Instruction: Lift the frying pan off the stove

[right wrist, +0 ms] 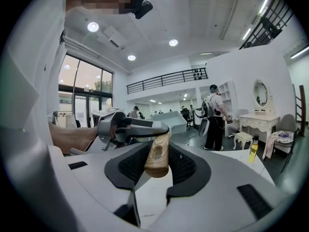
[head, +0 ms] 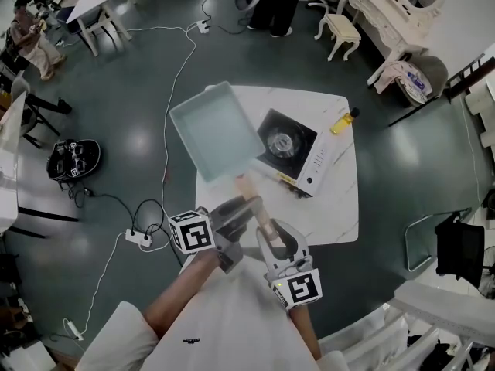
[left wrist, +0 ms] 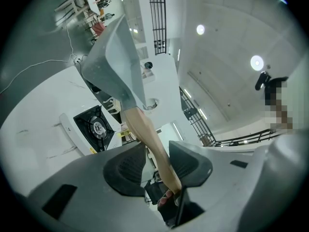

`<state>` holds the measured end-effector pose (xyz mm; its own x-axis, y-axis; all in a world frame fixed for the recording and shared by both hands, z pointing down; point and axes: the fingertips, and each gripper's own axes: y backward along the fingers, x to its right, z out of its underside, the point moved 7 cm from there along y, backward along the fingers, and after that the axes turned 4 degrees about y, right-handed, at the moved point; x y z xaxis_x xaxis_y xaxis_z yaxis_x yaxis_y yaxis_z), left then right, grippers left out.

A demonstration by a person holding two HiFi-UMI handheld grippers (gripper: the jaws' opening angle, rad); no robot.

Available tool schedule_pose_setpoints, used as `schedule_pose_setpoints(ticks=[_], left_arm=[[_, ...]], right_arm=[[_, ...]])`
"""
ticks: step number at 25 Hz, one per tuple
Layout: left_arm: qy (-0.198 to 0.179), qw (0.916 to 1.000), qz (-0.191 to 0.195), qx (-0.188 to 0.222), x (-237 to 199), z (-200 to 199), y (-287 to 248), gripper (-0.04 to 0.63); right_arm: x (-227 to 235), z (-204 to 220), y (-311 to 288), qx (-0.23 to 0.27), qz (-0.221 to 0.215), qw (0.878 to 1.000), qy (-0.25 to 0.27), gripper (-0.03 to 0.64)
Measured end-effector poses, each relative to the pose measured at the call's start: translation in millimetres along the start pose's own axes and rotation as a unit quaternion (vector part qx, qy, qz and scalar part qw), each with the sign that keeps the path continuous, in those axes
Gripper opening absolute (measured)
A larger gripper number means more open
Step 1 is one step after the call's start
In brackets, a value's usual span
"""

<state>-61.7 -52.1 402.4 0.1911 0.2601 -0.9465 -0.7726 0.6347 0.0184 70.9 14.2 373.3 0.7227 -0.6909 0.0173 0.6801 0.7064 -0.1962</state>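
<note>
Treat the lift as all but made: find the frying pan [head: 213, 130] in the air, tilted, above the counter [head: 334, 207] and just left of the stove [head: 288, 147], no longer on the burner. Note the left tongs [left wrist: 157, 161] clenched on the wooden handle [left wrist: 145, 129] nearer the pan, and the right tongs [right wrist: 157, 161] clenched on the same handle at its free end. Hold both grips firm, since a wide pan at the far end of a long handle probably wants to twist or droop. Raise with both hands together, neither running ahead of the other. Level the pan before carrying it anywhere. Steer clear of the yellow bottle [head: 343, 120] beside the stove, and avoid swinging the pan's low edge back over the burner.
</note>
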Motion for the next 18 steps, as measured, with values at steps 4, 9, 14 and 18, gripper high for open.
schedule_pose_setpoints(ticks=[4,9,14,18], left_arm=[[0.003,1.0,0.002,0.0,1.5,-0.1,-1.7,0.144],[0.0,1.0,0.001,-0.003,1.2,2.4,-1.0,0.144],[0.0,1.0,-0.001,-0.004,2.1,4.0,-1.4,0.144],[0.001,1.0,-0.001,-0.003,2.6,5.0,-4.3,0.144]], right_arm=[[1.2,-0.9,1.1,0.002,0.001,1.0,-0.007,0.118],[0.9,0.7,2.9,0.001,-0.001,1.0,-0.007,0.118],[1.0,-0.6,4.7,0.001,0.0,1.0,-0.014,0.118],[4.1,1.3,6.0,0.003,-0.001,1.0,-0.007,0.118]])
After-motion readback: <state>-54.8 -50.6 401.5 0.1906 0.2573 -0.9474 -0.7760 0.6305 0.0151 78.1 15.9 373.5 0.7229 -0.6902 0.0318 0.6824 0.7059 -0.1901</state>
